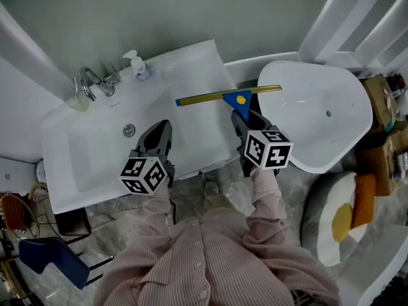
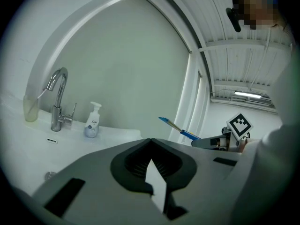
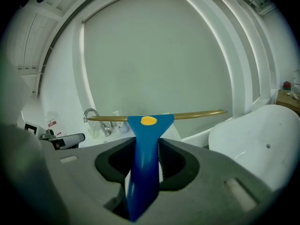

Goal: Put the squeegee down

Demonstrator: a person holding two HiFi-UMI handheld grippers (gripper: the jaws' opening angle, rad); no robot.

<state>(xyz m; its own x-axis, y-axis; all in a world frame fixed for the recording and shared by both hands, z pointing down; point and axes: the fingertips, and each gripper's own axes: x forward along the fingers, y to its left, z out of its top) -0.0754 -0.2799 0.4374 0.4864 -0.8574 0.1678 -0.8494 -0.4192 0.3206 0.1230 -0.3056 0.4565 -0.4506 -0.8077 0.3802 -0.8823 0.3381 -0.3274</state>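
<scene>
1. Nearest us, the left gripper [image 1: 160,132] hangs over the sink's [image 1: 64,171] front rim. Its jaws are together and it is empty.
2. Above the sink's right ledge, the right gripper [image 1: 243,118] clamps the squeegee [image 1: 223,97] by its blue handle, with the blade level in the air.
3. At the sink's back stand the faucet [image 1: 89,85] and the soap bottle [image 1: 136,64].
4. Right of the sink lies the bathtub [image 1: 331,88], with the grey wall [image 1: 191,11] behind.

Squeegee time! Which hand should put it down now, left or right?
Right. The right gripper clamps the squeegee by its blue handle between its fingers, with the blade above the right end of the white counter. The left gripper holds nothing, so it has nothing to put down.
</scene>
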